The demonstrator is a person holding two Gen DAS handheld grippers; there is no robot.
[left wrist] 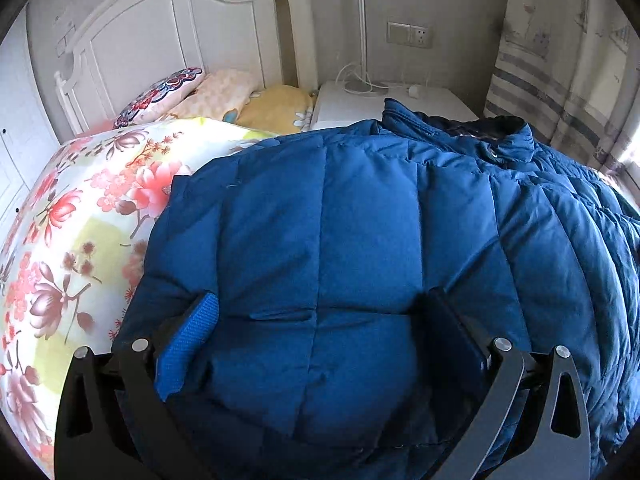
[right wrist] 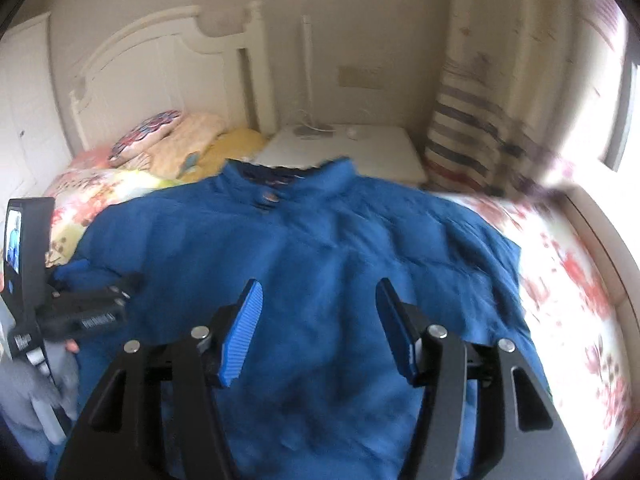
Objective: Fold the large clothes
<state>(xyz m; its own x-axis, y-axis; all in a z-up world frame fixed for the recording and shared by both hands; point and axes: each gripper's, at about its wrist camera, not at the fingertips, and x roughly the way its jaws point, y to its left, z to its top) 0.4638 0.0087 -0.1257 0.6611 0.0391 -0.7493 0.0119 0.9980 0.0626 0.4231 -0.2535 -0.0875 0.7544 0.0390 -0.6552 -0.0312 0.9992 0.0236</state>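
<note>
Blue quilted jacket [right wrist: 320, 248] lies spread across a bed with a floral cover [left wrist: 80, 216], filling the centre of both views, its collar toward the top of the frame near a white nightstand [right wrist: 384, 152].

In the left wrist view, the left gripper [left wrist: 320, 320] points steeply down onto the jacket's padded fabric. Its two fingers stand wide apart at the lower left and lower right of the frame, with a puffed bulge of jacket between them. The blue pad [left wrist: 192, 344] of the left-hand finger sits against the fabric; whether the pads are squeezing it cannot be told.

In the right wrist view, which is blurred, the right gripper [right wrist: 320, 320] hovers angled down over the jacket's middle. Its jaws stand about half open with nothing held between them. At the left edge of that frame, the left gripper's black body reaches onto the jacket's edge, held by a hand [right wrist: 24, 392] in a grey glove.
</note>
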